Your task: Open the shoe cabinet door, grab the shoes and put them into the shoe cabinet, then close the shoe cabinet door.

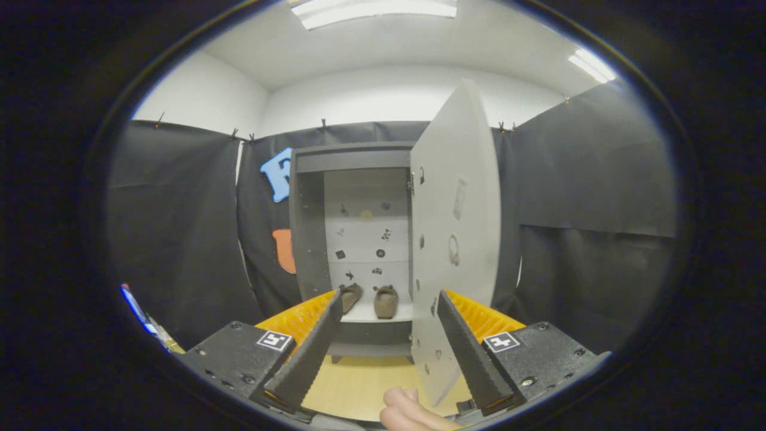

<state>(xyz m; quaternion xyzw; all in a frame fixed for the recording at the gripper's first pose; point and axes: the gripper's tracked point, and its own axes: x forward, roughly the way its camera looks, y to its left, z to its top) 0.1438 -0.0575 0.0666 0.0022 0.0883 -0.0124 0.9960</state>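
A grey shoe cabinet [353,160] stands ahead against the booth wall. Its door [458,227] is swung wide open on the right, edge toward me, reaching down between my fingers. Two brown shoes [386,301] sit side by side on the cabinet's lowest shelf, beyond my fingertips; the left shoe [350,296] is partly hidden by my left finger. My gripper [389,294] is open, nothing between its fingers, held back from the cabinet. The door's lower edge lies just left of my right finger [467,347].
A light wooden floor [359,383] stretches between me and the cabinet. A person's fingers [407,410] show at the bottom, below the door's corner. Black cloth walls close in left and right. Small stickers dot the cabinet's back panel [366,233].
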